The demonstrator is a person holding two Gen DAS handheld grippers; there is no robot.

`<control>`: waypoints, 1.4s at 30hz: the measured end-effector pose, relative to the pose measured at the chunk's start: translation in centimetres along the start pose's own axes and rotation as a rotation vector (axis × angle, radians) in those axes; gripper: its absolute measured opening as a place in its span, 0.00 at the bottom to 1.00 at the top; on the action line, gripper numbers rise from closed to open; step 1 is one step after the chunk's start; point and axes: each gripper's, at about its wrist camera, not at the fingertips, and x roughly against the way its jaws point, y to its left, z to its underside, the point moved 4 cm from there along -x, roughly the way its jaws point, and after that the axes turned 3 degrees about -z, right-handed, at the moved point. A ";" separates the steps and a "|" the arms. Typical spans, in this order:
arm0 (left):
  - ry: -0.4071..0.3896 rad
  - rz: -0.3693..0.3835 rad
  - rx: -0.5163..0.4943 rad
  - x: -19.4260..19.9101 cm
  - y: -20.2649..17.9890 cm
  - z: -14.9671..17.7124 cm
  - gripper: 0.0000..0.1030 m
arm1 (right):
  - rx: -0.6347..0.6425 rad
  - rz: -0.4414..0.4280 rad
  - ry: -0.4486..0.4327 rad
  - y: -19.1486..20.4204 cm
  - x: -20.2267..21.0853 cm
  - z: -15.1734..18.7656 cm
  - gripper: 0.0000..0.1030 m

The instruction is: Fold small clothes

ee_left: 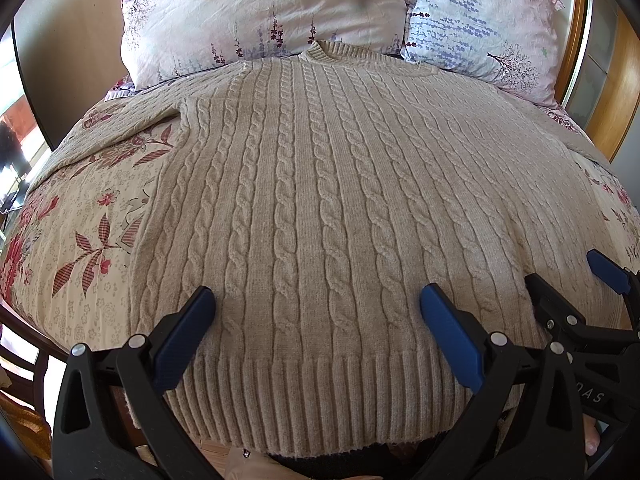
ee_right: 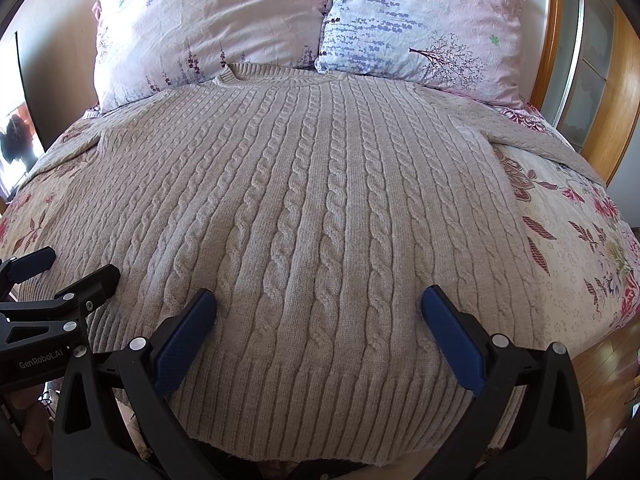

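A beige cable-knit sweater (ee_left: 320, 184) lies flat on the bed, collar toward the pillows, ribbed hem hanging over the near edge; it also fills the right wrist view (ee_right: 320, 208). Its sleeves spread out to both sides. My left gripper (ee_left: 318, 300) is open, its blue pads (ee_left: 188, 332) just above the sweater near the hem. My right gripper (ee_right: 320, 304) is open too, above the hem a little to the right. The right gripper shows at the right edge of the left wrist view (ee_left: 568, 276), and the left gripper at the left edge of the right wrist view (ee_right: 76, 268). Neither holds anything.
Two floral pillows (ee_left: 256, 20) (ee_right: 420, 20) lean at the head of the bed. A floral bedsheet (ee_left: 80, 220) shows on both sides of the sweater. A wooden headboard frame (ee_right: 624, 80) stands at the right, wooden floor (ee_right: 600, 360) below it.
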 end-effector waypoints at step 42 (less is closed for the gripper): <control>0.002 -0.001 -0.001 0.0 0.0 0.0 0.98 | 0.004 -0.001 0.005 -0.2 0.1 -0.3 0.99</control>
